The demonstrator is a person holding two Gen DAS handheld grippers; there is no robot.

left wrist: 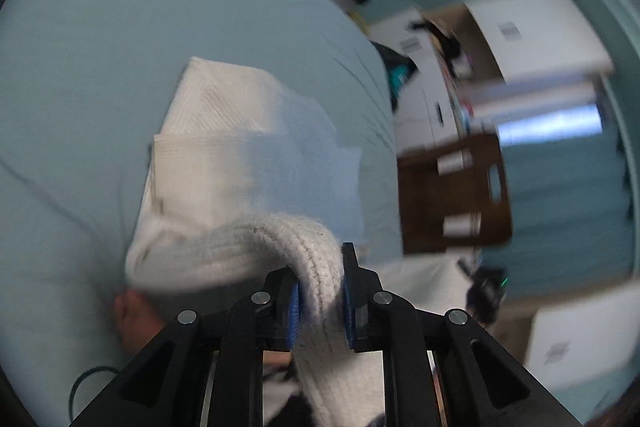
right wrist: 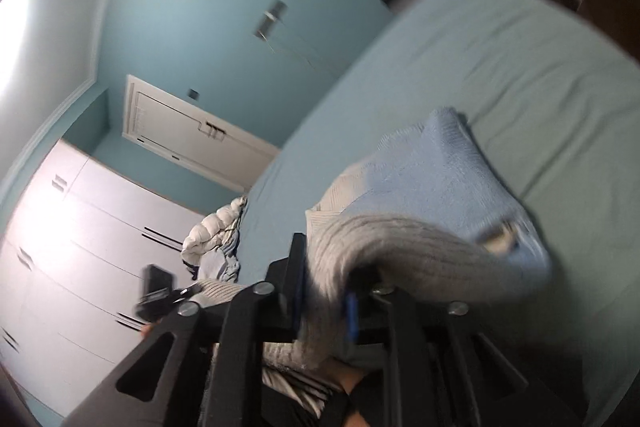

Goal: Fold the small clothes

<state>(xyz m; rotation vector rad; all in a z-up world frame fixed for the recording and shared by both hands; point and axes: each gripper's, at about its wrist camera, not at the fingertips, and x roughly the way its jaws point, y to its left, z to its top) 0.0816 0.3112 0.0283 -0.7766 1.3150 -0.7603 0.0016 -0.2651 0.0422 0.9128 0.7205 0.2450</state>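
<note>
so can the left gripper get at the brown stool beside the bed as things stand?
Probably not. The left gripper is clamped on the white knit garment, which drapes ahead over the bed. The stool stands off past the bed edge.

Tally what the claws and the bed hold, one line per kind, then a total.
White-and-pale-blue knitted garment, ribbed hem pinched in both claws: 1
Black two-finger claws with blue pads, left claw, right claw: 2
Pale green bed sheet under the garment: 1
Puffy white quilted item at the bed's edge: 1
Total: 5
</note>
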